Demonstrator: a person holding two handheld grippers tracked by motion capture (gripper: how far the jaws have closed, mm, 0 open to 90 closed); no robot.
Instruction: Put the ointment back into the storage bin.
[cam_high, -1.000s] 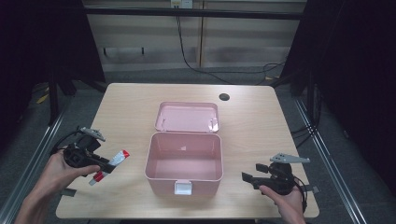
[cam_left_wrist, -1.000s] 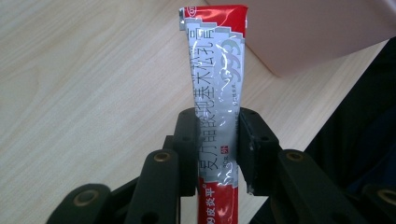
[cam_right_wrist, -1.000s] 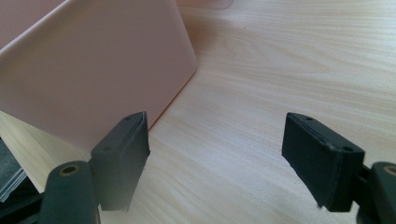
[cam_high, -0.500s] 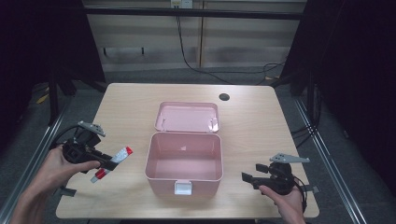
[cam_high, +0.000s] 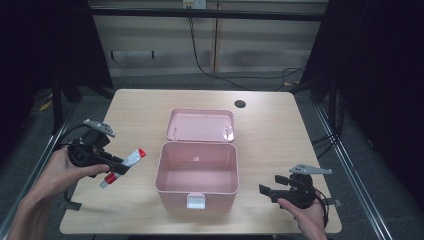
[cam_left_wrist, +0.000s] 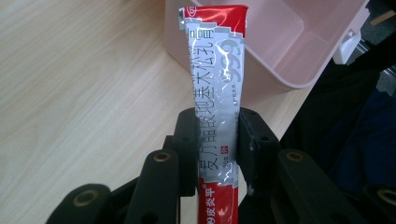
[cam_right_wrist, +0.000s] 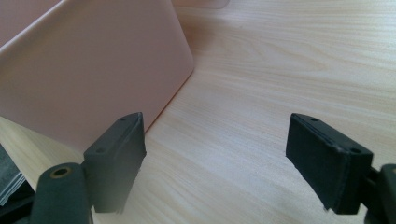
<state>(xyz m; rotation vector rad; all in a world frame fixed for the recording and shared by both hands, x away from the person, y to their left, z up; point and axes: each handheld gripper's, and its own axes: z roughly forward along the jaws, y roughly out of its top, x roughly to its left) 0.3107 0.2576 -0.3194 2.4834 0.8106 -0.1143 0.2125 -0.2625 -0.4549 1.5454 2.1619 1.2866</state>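
- The left gripper (cam_high: 116, 165) is holding a silver and red squeezable ointment tube (cam_high: 122, 167), with its jaws clamped on the lower half of the tube, and the tube is hanging in the air just to the left of the open pink plastic box (cam_high: 196, 172).
- In the left gripper view the flat crimped end of the tube (cam_left_wrist: 215, 60) is pointing toward the box rim (cam_left_wrist: 299, 74), so I judge the step in hand is carrying the tube over the box and laying it inside.
- To do it well, the hand should be bringing the tube over the left wall before it is lowering it, so that the long free end is not striking the rim.
- The grip should be staying firm until the tube is low inside the box.
- The right gripper (cam_high: 272, 191) is resting on the wooden surface (cam_high: 280, 130) to the right of the box, and its jaws are standing apart with nothing between them, having just been opening wider.
- The pink lid (cam_high: 200, 125) is lying open behind the box, so it is not in the way.
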